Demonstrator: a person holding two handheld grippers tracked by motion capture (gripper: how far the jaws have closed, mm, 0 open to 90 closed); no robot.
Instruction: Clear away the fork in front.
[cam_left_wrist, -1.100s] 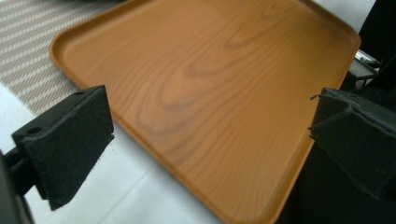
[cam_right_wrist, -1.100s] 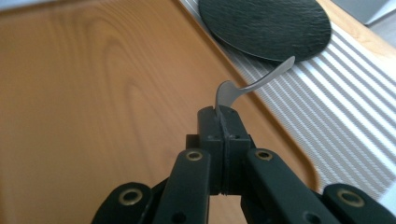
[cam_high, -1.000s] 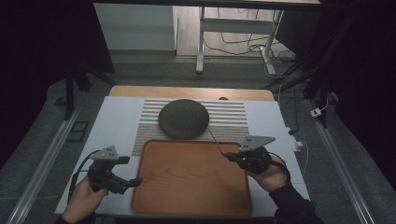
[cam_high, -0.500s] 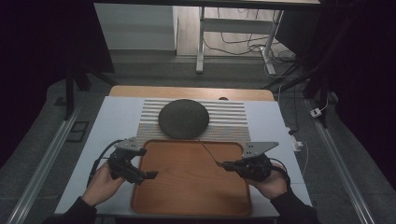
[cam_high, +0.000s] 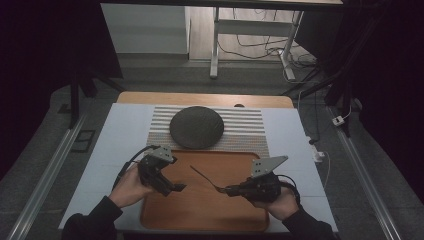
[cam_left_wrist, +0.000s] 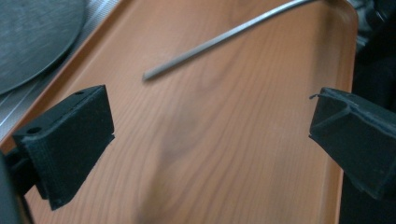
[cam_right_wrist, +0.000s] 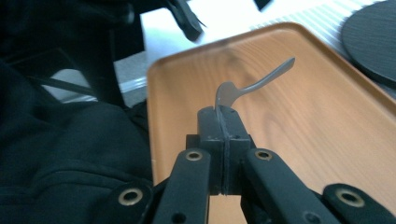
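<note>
Wide pale surface (cam_high: 120, 145), carrying a striped mat (cam_high: 250, 131) with a dark round plate (cam_high: 196, 127) on it. Nearer, a wooden tray (cam_high: 210, 210). Over the tray's left edge, left gripper (cam_high: 176, 188), fingers (cam_left_wrist: 70, 140) spread wide, nothing between. Opposite, right gripper (cam_high: 231, 190), fingers (cam_right_wrist: 208, 128) clamped on a thin metal utensil (cam_right_wrist: 254, 84), its handle reaching out above the tray.

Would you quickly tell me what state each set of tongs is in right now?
Left tongs: open, holding nothing, above the tray.
Right tongs: closed on a thin metal utensil.
</note>
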